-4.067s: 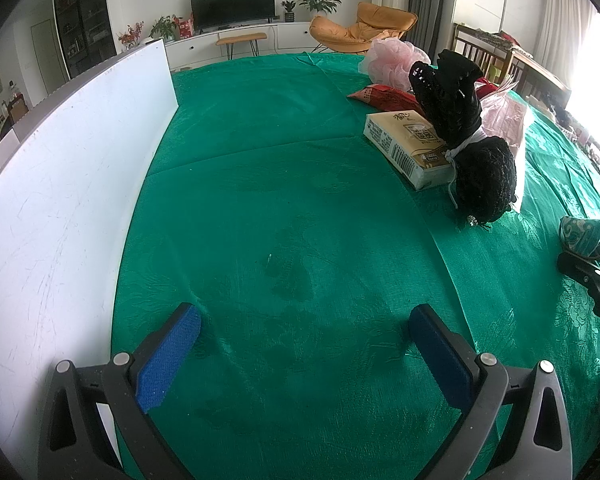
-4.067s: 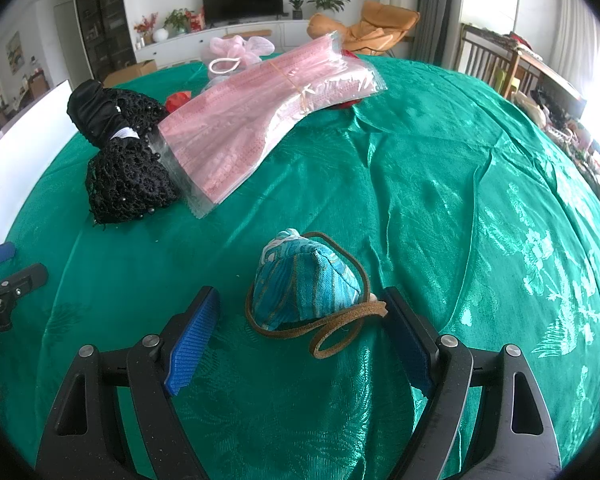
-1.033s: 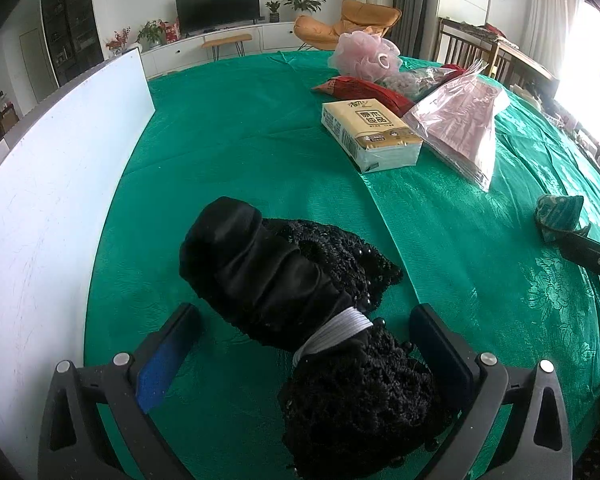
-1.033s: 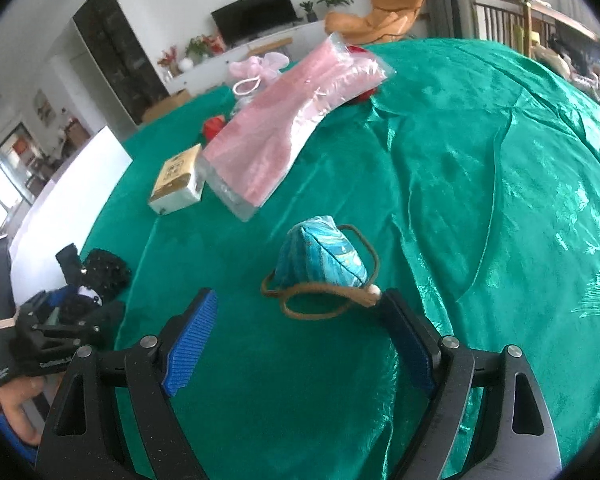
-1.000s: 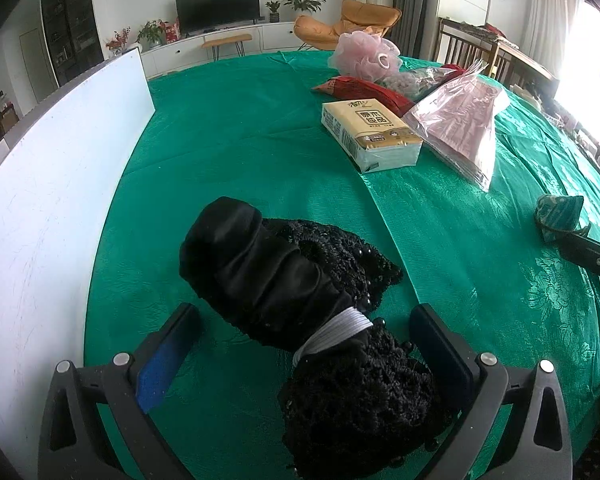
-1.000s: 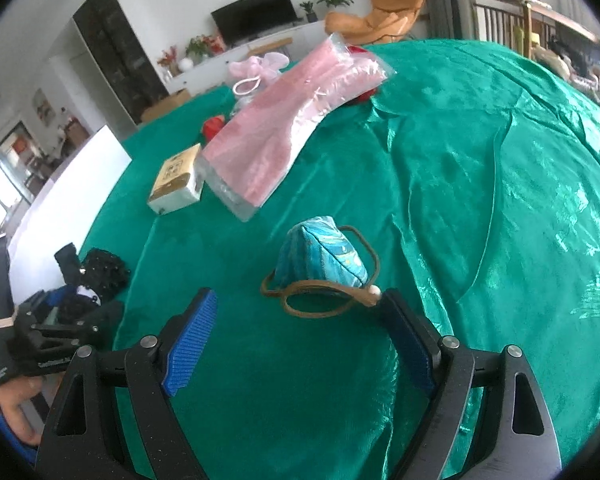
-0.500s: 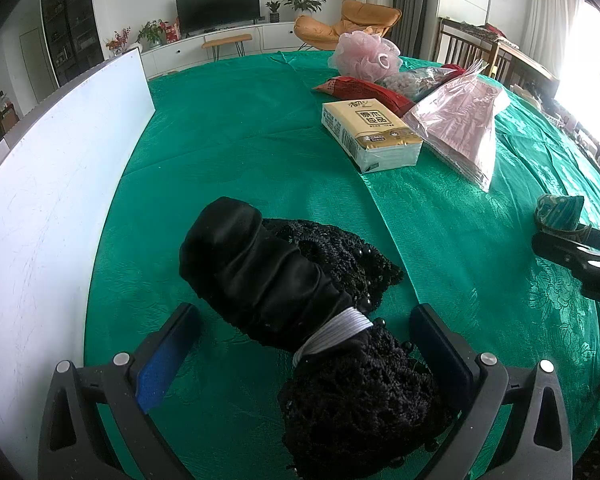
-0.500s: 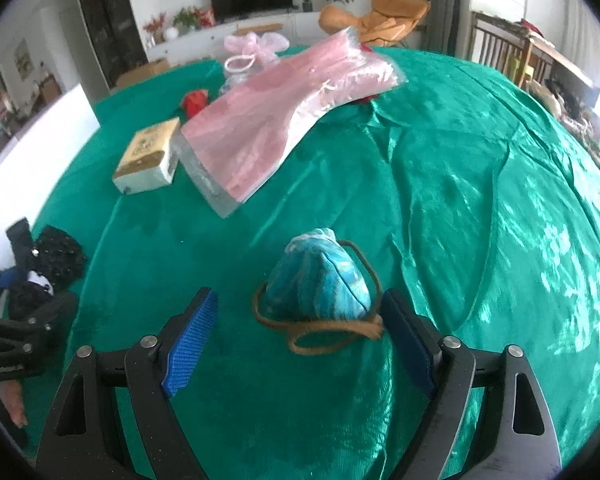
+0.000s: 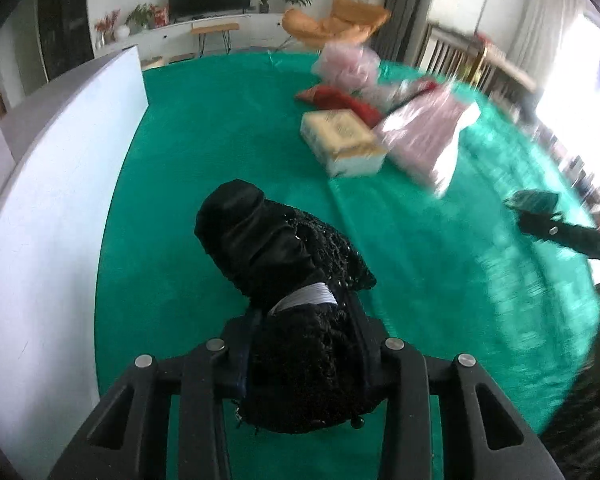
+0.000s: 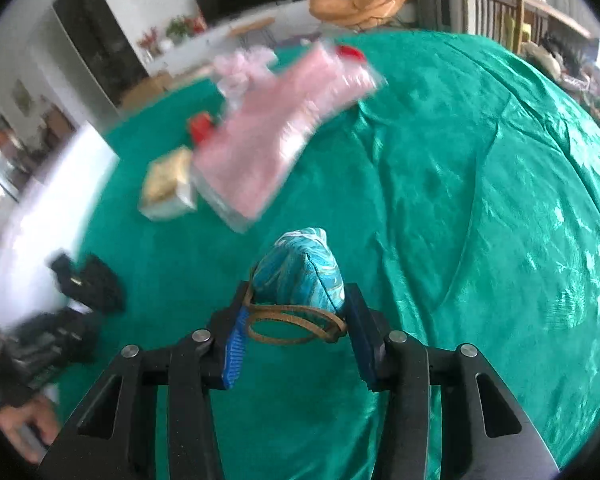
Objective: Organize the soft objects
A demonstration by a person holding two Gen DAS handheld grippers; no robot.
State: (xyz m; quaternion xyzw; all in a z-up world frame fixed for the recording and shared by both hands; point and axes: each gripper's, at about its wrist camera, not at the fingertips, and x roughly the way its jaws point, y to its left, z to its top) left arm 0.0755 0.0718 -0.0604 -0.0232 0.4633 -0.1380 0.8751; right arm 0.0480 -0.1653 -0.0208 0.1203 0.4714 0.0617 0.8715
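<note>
Jaws have just been closing on both sides — your left gripper (image 9: 304, 344) clamps the black lace bundle (image 9: 276, 256), your right gripper (image 10: 296, 328) the teal pouch (image 10: 300, 272) — both pick-ups look secured, ready for sorting

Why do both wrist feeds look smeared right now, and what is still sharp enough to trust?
Left wrist view: motion blur smears the tissue pack and pink bag, with window glare at right; the black bundle between the fingers stays sharp. Right wrist view: the pink bag and left edge are streaked, while the teal pouch stays crisp. Fisheye curves the table.

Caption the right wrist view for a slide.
Right gripper fingers closed on teal pouch above green tablecloth.
</note>
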